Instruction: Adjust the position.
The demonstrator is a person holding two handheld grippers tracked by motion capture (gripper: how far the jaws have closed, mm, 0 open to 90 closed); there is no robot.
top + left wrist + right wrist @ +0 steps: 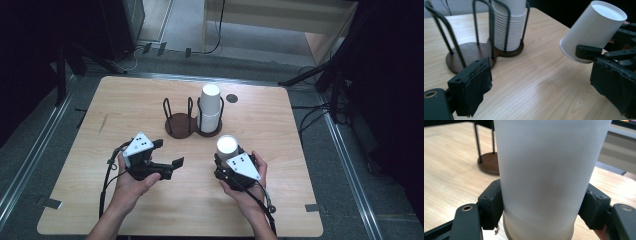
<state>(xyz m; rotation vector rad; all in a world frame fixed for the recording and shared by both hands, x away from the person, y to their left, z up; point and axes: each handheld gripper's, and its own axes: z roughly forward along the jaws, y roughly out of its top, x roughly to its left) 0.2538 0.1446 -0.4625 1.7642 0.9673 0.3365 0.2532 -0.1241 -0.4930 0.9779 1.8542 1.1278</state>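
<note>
1. Two hand-held grippers work over a wooden table, the person's forearms entering from the near edge.
2. The right gripper is clamped on a white paper cup held upside down, base up, near the table's middle right; its pads press the cup's lower wall just above the rim.
3. The left gripper holds nothing, its jaws spread wide above bare wood, well left of the cup.
4. Beyond both, a dark two-bay wire cup holder stands on the table; its right bay holds a stack of white cups, its left bay is vacant.
</note>
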